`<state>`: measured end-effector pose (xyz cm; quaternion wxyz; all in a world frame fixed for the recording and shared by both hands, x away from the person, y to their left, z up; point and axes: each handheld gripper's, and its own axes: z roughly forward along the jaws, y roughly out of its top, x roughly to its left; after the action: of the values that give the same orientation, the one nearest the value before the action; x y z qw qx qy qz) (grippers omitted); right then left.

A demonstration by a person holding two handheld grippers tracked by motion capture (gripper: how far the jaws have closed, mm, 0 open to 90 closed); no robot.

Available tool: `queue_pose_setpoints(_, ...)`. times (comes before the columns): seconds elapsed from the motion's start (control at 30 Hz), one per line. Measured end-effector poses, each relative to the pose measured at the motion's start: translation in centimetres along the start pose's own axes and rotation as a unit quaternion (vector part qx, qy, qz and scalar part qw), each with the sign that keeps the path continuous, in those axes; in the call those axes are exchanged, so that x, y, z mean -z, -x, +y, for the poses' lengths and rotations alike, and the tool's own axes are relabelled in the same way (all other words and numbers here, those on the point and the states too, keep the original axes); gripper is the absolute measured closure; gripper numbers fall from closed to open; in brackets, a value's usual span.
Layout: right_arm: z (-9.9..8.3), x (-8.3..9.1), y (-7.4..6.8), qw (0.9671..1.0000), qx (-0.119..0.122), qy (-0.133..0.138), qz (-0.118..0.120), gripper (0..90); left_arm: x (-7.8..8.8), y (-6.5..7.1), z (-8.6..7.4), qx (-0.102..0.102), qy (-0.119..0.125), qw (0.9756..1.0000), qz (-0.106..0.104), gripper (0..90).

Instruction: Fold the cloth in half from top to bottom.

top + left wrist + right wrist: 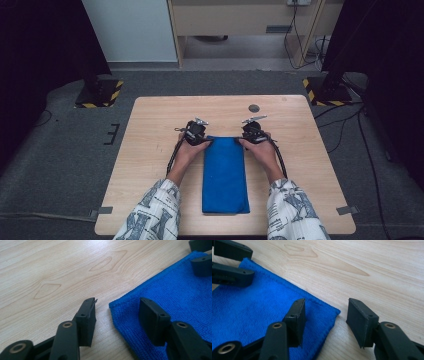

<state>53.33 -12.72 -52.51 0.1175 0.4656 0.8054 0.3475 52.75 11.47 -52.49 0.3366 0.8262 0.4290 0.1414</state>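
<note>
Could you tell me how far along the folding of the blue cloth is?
The blue cloth already lies as a narrow folded strip on the table. In hand: the left gripper and right gripper each straddle a far corner, jaws open. Gripping the corners and folding is left.

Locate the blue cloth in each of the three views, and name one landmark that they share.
High view: blue cloth centre, between the hands.
Left gripper view: right side, corner between the jaws.
Right gripper view: left side, corner between the jaws.
Shared landmark: the wooden table.
</note>
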Motion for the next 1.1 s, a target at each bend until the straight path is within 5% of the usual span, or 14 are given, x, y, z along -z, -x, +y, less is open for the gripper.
queue_pose_setpoints(0.2,0.1,-0.1,-0.6,0.9999,0.009,-0.001,-0.006,67.0,0.1,0.4,-0.3,-0.013,0.009,0.9998,-0.01,62.6)
queue_pose_setpoints(0.43,-0.1,-0.2,-1.1,0.9998,0.021,0.0,0.005,84.2,0.1,0.7,-0.6,-0.003,0.019,0.9996,-0.023,78.5)
queue_pose_setpoints(0.63,0.0,0.6,-1.2,0.9997,0.013,0.012,0.019,85.6,0.6,0.9,-0.5,-0.01,0.016,0.9996,-0.021,84.7)
queue_pose_setpoints(1.1,0.9,3.9,-1.9,0.9972,0.019,0.068,0.024,86.0,3.8,1.4,1.2,-0.01,0.065,0.9978,-0.012,85.5)
